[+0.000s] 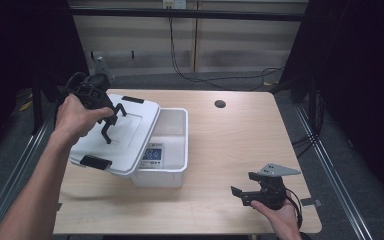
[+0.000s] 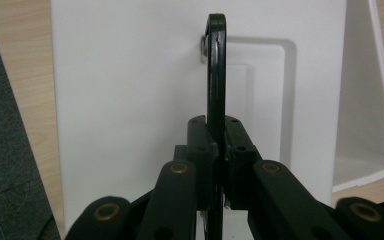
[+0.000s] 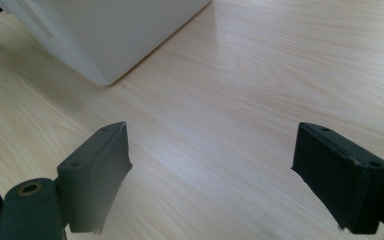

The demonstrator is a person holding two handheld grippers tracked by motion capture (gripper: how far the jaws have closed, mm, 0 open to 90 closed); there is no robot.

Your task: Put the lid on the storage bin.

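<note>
A white plastic lid (image 1: 135,130) with black latches hangs tilted over the left part of an open white box (image 1: 179,172). My left gripper (image 1: 111,122) is shut on the lid's thin black handle (image 2: 216,65), which stands upright between the pads in the left gripper view, with the lid (image 2: 130,100) behind it and the box's rim (image 2: 367,125) to the right. My right gripper (image 1: 241,194) rests low near the table's front right, jaws wide open with nothing between them. In the right gripper view (image 3: 210,175) bare wood lies between the pads and the box corner (image 3: 105,35) sits further off.
Inside the box lies a small printed card (image 1: 153,154). The wooden table (image 1: 240,140) has a round cable hole (image 1: 220,104) at the back. Metal rails run along both sides of the table, and cables hang at the wall behind.
</note>
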